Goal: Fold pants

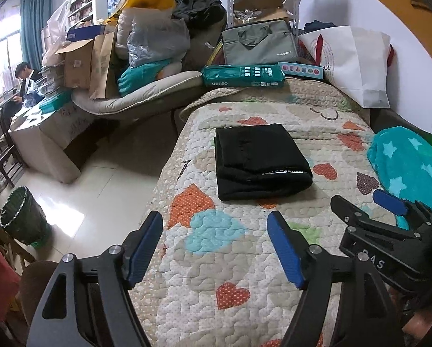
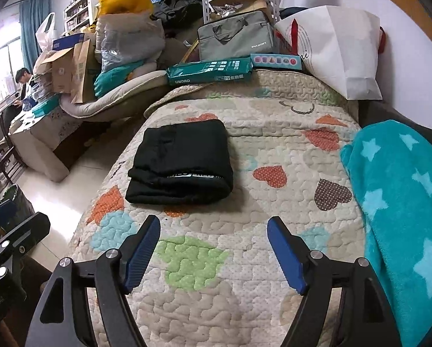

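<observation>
Black pants (image 1: 259, 162) lie folded in a compact rectangle on the heart-patterned quilt (image 1: 216, 260); they also show in the right wrist view (image 2: 184, 163). My left gripper (image 1: 216, 231) is open and empty, held above the quilt a little short of the pants. My right gripper (image 2: 214, 237) is open and empty, also short of the pants and to their right. The right gripper also shows at the right edge of the left wrist view (image 1: 360, 202). The left gripper's tips show at the left edge of the right wrist view (image 2: 13, 222).
A teal star blanket (image 2: 400, 202) lies on the bed's right side. A green box (image 1: 242, 75), a grey bag (image 1: 259, 43) and a white paper bag (image 1: 357, 60) crowd the far end. The bed's left edge drops to tiled floor with a dark bin (image 1: 22, 217).
</observation>
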A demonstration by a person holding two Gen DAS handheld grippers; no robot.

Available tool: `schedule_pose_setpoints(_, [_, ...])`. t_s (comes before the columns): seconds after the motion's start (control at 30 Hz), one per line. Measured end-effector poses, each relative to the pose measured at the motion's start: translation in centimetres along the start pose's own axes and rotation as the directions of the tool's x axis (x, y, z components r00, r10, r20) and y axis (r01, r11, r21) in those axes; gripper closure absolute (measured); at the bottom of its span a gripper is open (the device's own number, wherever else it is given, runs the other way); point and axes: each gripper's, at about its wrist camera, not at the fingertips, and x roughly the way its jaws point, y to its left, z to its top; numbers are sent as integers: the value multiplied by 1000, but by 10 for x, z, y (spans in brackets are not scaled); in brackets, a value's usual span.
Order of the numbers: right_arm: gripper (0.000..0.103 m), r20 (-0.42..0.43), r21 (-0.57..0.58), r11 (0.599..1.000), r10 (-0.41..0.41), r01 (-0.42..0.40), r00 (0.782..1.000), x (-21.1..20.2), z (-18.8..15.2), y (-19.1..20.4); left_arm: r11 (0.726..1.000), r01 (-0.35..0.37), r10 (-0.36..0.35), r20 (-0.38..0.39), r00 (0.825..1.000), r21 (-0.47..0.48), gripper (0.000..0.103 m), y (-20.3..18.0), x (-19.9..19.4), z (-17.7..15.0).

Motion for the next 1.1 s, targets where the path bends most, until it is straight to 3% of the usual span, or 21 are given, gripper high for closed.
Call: schedule_pose_setpoints(1.1, [20,-26,-22,1000,-10,9,1000,8,-6,2,1000,18,-19,-49,999,-20,29,-3,7,-8])
